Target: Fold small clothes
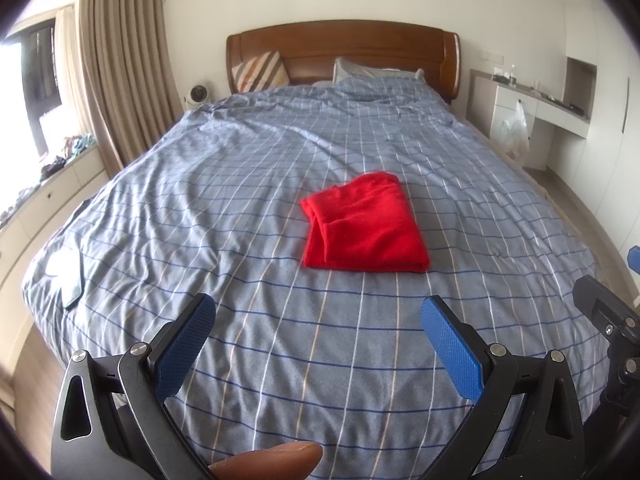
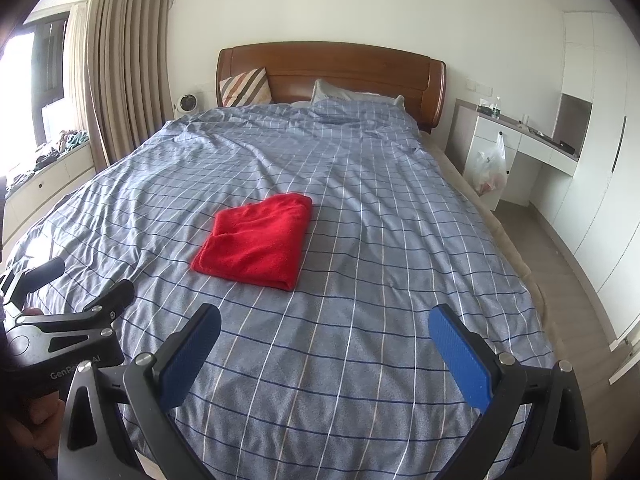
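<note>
The red garment [image 1: 366,224] lies already folded into a thick, soft stack near the middle of the bed [image 1: 240,200], at about 12 o'clock from my left gripper [image 1: 318,312] and 11 o'clock from my right gripper [image 2: 324,322]; I judge it light, limp and fleecy, best pinched at the near doubled edge. Both sets of fingers stand wide apart over the checked duvet [image 2: 400,240], holding nothing. Its folded-under layers are hidden, so I cannot tell what kind of garment it is.
</note>
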A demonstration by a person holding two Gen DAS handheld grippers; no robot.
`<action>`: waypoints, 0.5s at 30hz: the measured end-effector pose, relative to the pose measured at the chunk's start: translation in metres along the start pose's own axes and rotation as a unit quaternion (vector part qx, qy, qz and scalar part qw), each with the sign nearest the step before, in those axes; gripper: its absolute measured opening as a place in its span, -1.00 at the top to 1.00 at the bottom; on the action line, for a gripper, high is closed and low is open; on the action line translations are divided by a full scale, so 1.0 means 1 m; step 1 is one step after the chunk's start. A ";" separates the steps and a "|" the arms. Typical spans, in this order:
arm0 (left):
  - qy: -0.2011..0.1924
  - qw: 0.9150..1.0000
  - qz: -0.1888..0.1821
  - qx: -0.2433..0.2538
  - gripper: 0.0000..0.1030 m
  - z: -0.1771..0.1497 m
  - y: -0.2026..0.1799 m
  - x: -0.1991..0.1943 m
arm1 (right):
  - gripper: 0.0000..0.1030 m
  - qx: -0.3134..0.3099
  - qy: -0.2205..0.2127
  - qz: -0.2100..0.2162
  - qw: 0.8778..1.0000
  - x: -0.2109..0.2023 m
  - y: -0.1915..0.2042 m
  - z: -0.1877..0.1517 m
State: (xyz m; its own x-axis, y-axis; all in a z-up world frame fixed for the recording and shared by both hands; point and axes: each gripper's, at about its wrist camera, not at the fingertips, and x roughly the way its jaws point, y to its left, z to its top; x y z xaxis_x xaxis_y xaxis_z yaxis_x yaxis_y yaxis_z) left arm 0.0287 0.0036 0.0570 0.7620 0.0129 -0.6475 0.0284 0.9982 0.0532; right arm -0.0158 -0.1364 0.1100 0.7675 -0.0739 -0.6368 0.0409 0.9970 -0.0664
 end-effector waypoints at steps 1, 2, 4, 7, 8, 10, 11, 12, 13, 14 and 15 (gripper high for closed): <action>0.001 1.000 0.000 0.000 -1.00 0.000 0.000 -0.001 | -0.99 0.001 0.000 0.001 1.000 0.000 0.000 0.000; 0.001 1.000 0.000 -0.001 -1.00 0.000 0.000 -0.001 | -0.99 0.002 0.000 0.002 1.000 -0.001 0.000 0.000; 0.000 1.000 0.002 0.000 -1.00 0.000 0.000 -0.001 | -0.99 0.003 0.000 0.003 1.000 -0.001 0.000 0.000; 0.001 1.000 0.003 0.000 -0.99 0.000 -0.001 -0.001 | -0.99 0.003 0.000 0.003 1.000 -0.001 0.000 0.000; 0.002 1.000 0.003 -0.001 -0.99 0.000 -0.001 -0.001 | -0.99 0.004 0.001 0.004 1.000 -0.001 0.000 0.000; 0.001 1.000 0.002 -0.002 -0.99 0.000 -0.001 -0.002 | -0.99 0.005 0.002 0.005 1.000 -0.002 0.000 0.000; 0.001 1.000 0.002 -0.002 -0.99 0.000 -0.002 -0.002 | -0.99 0.006 0.002 0.006 1.000 -0.002 0.000 0.000; 0.000 1.000 0.003 -0.002 -0.99 0.001 -0.002 -0.003 | -0.99 0.006 0.002 0.006 1.000 -0.002 0.000 0.000; -0.002 1.000 0.004 -0.001 -0.99 0.001 -0.002 -0.003 | -0.99 0.006 0.003 0.006 1.000 -0.003 0.000 0.000; -0.003 1.000 0.006 -0.001 -0.99 0.001 -0.003 -0.004 | -0.99 0.005 0.002 0.006 1.000 -0.002 0.000 0.000; -0.003 1.000 0.007 0.000 -0.99 0.001 -0.003 -0.005 | -0.99 0.006 0.002 0.006 1.000 -0.002 0.000 0.000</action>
State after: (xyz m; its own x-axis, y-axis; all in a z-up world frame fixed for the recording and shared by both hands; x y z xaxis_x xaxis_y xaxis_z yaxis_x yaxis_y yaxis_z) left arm 0.0256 0.0001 0.0609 0.7666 0.0255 -0.6416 0.0178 0.9980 0.0608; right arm -0.0178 -0.1365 0.1113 0.7655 -0.0614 -0.6405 0.0384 0.9980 -0.0498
